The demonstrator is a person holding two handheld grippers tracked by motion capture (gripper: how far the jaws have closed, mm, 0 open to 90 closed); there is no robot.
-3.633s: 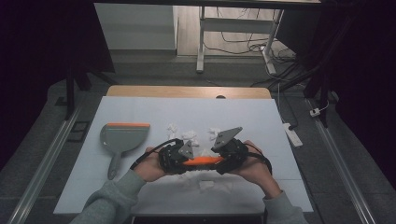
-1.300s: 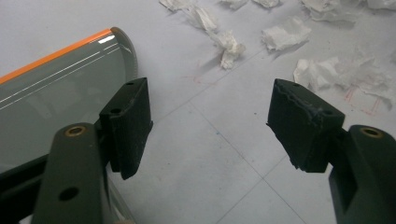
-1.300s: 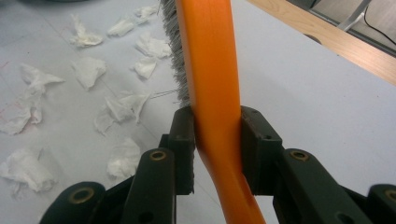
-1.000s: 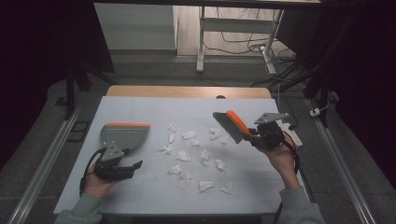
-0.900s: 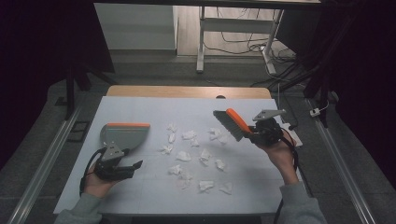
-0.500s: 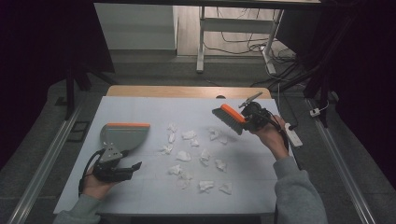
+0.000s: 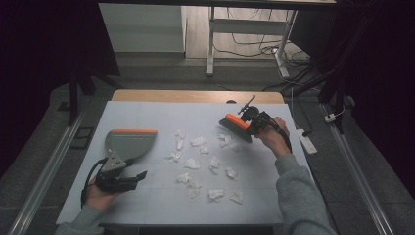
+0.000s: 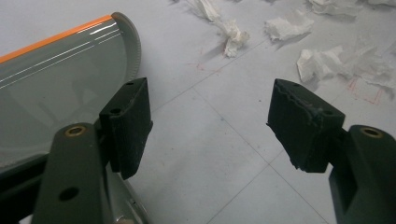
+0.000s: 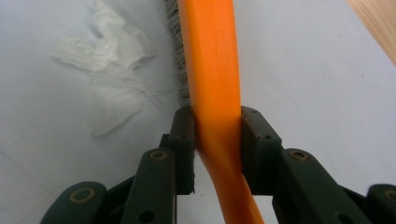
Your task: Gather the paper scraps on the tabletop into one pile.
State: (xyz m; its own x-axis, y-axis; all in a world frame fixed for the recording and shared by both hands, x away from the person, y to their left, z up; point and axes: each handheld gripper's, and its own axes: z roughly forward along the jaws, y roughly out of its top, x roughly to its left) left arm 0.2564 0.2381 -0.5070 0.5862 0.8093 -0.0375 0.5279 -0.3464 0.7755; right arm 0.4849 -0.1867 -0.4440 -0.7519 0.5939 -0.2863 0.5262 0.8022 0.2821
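From the high view, a pale grey counter (image 7: 161,117) with a wooden far edge stands on dark carpet in a dim room; beyond it are a white table frame (image 7: 211,39), loose cables (image 7: 254,46) on a lighter floor, and a white power strip (image 7: 305,140) lies on the carpet just right of the counter. Crumpled paper scraps (image 7: 205,164) lie scattered across the counter's middle. A grey dustpan (image 7: 128,143) with an orange lip lies at the left, its handle running toward the left gripper (image 7: 120,178), which rests low at the near-left. The right gripper (image 7: 254,120) is at the far right, holding an orange-backed hand brush (image 7: 236,126) whose bristles point down beside the farthest scraps.

The left gripper view brings out what the high view cannot: the jaws stand wide apart with nothing but bare counter (image 8: 219,154) between them. The dustpan (image 8: 56,84) lies just beyond and partly under the left-hand jaw, and scraps (image 8: 327,63) lie farther off, with faint red marks on the surface.

The right gripper view shows the jaws clamped on the brush's orange handle (image 9: 215,93), pads pressing both sides. Grey bristles (image 9: 175,60) show along its left, near one paper scrap (image 9: 109,70) on the counter (image 9: 317,84).
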